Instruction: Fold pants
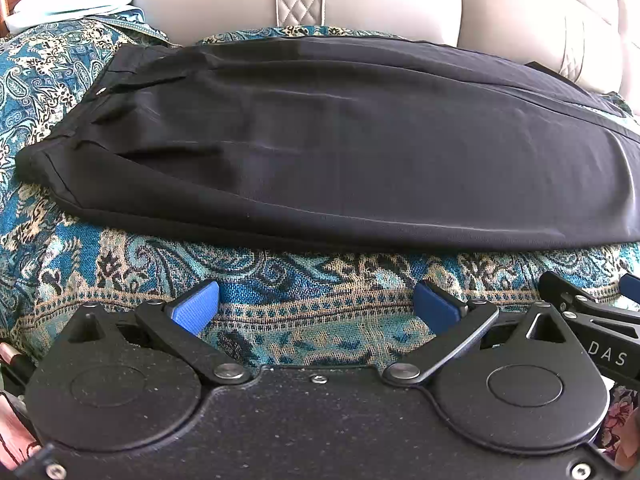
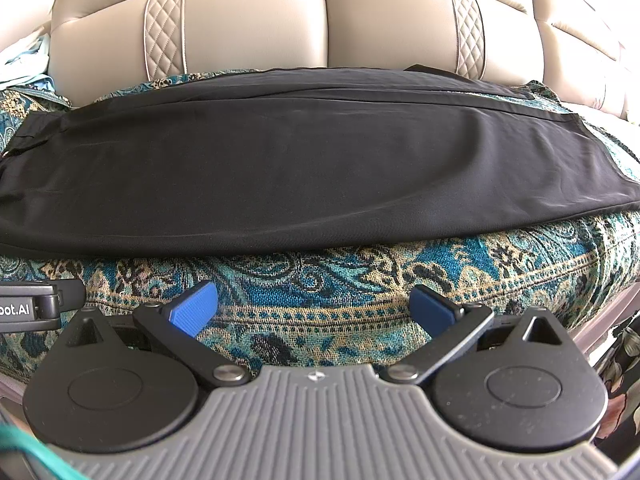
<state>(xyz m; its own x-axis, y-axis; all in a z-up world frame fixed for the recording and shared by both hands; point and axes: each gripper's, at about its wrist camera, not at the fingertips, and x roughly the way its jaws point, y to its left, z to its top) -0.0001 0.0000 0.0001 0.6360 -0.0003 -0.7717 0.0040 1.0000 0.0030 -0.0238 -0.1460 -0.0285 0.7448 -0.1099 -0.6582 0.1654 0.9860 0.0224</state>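
One pair of black pants [image 1: 320,148] lies flat and lengthwise across a teal paisley throw [image 1: 280,284], one leg stacked on the other. In the left wrist view the waistband end, with one small metal button [image 1: 99,91], sits at about 10 o'clock and the legs run off toward 3 o'clock. In the right wrist view the same pants [image 2: 304,168] span the frame from 9 o'clock to 3 o'clock, the hem end at roughly 2 o'clock, where the edges of the two stacked legs show as parallel seams.

The throw [image 2: 360,280] covers the seat of one beige leather sofa [image 2: 256,28]; two quilted diamond-stitched strips on its backrest appear in the right wrist view at 11 and 1 o'clock, one in the left wrist view at 12 o'clock. A pale blue cloth [image 1: 68,4] lies on the throw at 10 o'clock in the left wrist view, apart from the pants.

Left gripper [image 1: 318,306]: two blue-padded fingers [image 1: 196,306] spread wide, released, holding nothing, poised over bare throw at 6 o'clock of the pants and not touching them. Right gripper [image 2: 314,306]: likewise two blue fingers [image 2: 194,308] spread apart, empty, above the throw just short of the near edge of the pants. Each gripper's body enters the other's view: the right one at 4 o'clock in the left view, the left one at 8 o'clock in the right view, so the two sit side by side
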